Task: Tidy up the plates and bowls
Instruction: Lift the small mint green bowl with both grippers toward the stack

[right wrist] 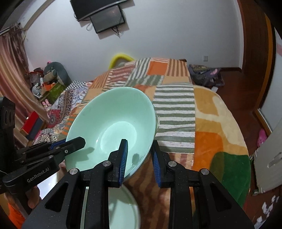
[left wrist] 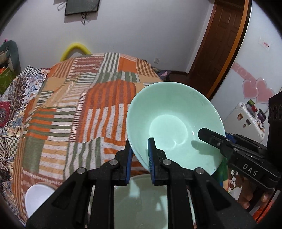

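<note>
Bowl — round, glossy, mint-green — over striped patchwork quilt.

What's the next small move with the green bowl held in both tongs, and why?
Probably carry the green bowl sideways, level. Left tongs and right tongs clamp opposite rims, it hangs above another pale dish, so both must move together.

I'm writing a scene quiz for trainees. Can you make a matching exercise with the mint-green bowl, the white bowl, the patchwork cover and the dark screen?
Things:
1. mint-green bowl
2. white bowl
3. patchwork cover
4. dark screen

States:
A. hung on the wall
B. clamped at its rim by the left gripper and the right gripper
C. spread out, striped orange and green
D. low left in the left wrist view, partly hidden

Pairs: 1-B, 2-D, 3-C, 4-A
</note>
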A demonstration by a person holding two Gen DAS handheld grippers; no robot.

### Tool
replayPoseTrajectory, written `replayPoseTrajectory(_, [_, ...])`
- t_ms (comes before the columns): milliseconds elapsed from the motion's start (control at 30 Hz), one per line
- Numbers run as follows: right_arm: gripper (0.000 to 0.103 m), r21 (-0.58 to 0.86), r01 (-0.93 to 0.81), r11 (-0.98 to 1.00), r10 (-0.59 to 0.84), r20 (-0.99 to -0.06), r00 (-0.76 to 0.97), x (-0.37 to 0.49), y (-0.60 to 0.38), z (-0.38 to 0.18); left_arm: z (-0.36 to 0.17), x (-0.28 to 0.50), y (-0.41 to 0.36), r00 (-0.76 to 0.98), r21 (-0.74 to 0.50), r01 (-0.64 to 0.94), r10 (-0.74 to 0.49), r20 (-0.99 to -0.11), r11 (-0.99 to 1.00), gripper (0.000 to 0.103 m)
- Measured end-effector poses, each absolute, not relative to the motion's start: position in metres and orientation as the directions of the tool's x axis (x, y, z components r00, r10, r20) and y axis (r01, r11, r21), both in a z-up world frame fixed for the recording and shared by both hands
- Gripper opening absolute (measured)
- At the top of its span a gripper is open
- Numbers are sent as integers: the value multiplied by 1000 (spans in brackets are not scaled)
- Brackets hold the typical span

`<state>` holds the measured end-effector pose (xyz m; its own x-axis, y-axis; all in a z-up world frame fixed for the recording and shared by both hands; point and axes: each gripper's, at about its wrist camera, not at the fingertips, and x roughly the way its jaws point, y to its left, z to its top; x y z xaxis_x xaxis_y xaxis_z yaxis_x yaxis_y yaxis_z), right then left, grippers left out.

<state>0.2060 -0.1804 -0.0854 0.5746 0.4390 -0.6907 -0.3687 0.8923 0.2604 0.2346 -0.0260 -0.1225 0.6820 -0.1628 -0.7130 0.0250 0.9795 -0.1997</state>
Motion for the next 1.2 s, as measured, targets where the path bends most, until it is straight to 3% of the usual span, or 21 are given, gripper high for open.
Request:
replayPoseTrajectory(567, [24,283,-461,841,523,-640,562,165,-128,-69,-83,144,36,755,-200,-42,-100,-649,979,16])
replayPoseTrajectory(1200, [24,297,-566,769,596,-653,468,129,-59,-83,-98,73,104,743,-219,-190,-6,-669,957,16])
